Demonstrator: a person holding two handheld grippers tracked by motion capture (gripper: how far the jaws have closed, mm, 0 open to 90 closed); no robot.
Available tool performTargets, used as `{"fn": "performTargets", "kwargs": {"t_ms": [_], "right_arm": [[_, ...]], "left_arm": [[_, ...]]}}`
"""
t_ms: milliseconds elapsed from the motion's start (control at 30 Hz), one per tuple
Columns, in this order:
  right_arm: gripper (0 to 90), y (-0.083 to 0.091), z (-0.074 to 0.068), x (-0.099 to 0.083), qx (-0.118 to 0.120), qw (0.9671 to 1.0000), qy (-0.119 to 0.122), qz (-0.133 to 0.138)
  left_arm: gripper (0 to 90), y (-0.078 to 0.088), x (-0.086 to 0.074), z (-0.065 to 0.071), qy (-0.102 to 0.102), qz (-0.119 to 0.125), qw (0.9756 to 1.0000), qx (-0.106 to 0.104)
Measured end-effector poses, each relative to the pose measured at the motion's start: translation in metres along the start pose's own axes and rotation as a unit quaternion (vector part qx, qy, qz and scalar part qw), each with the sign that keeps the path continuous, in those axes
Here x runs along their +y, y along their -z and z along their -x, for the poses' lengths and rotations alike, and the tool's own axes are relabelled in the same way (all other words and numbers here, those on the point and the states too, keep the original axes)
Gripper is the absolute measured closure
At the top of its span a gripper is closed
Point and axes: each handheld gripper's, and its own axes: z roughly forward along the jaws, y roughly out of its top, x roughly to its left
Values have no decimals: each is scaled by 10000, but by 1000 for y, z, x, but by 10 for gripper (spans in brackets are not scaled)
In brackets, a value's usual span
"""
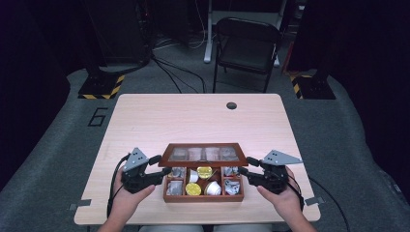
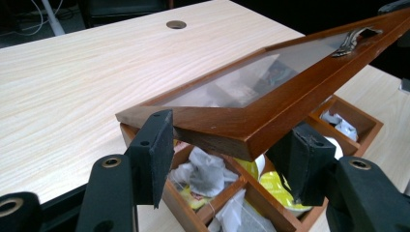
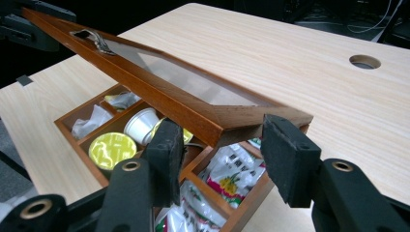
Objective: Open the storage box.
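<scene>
A wooden box [image 1: 203, 197] sits near the table's [image 1: 193, 121] front edge, between the 2 claws, its long axis running from one claw to the other. Its glass-paned lid [image 1: 203, 153] is hinged at the far side and tilted up, the free front edge raised toward the person.

The left claw [image 1: 163, 171] is clamped on the lid's left front corner: in the left gripper view the pads [image 2: 162, 145] press the wooden frame from both sides, the jaws nearly as close as they get. The right claw [image 1: 242, 170] grips the right front corner the same way, its pads [image 3: 167, 150] pinching the frame end, a little wider apart.

Under the lid, just beyond each claw, the box is split into compartments. The end compartments nearest the claws hold crumpled white packets [image 3: 227, 176], some with small green and red print too blurred to read. The middle ones hold small cups: 2 with yellow foil tops [image 1: 193, 189] and 2 white ones [image 1: 212, 188]. A metal handle [image 2: 353, 38] sits midway along the lid's front rail, between the claws. Behind the lid, a round hole [image 1: 231, 105] marks the far tabletop.
</scene>
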Motion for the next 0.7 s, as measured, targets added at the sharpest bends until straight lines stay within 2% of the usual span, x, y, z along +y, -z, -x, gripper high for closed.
{"fn": "performTargets", "kwargs": {"t_ms": [100,367,467,700], "right_arm": [[505,-3,3,4,-17,10000,1,3],[501,-14,13,12,-78,9999,-98,30],[498,-19,18,12,-144,9995,-248,112],[525,-26,23,13,-139,9991,-365,155]], "left_arm": [[423,-3,5,-3,-29,-3,10000,22],[420,-13,10,-11,144,110,9998,69],[420,-17,11,-14,196,209,9995,127],[420,-21,12,-17,261,248,9992,143]]}}
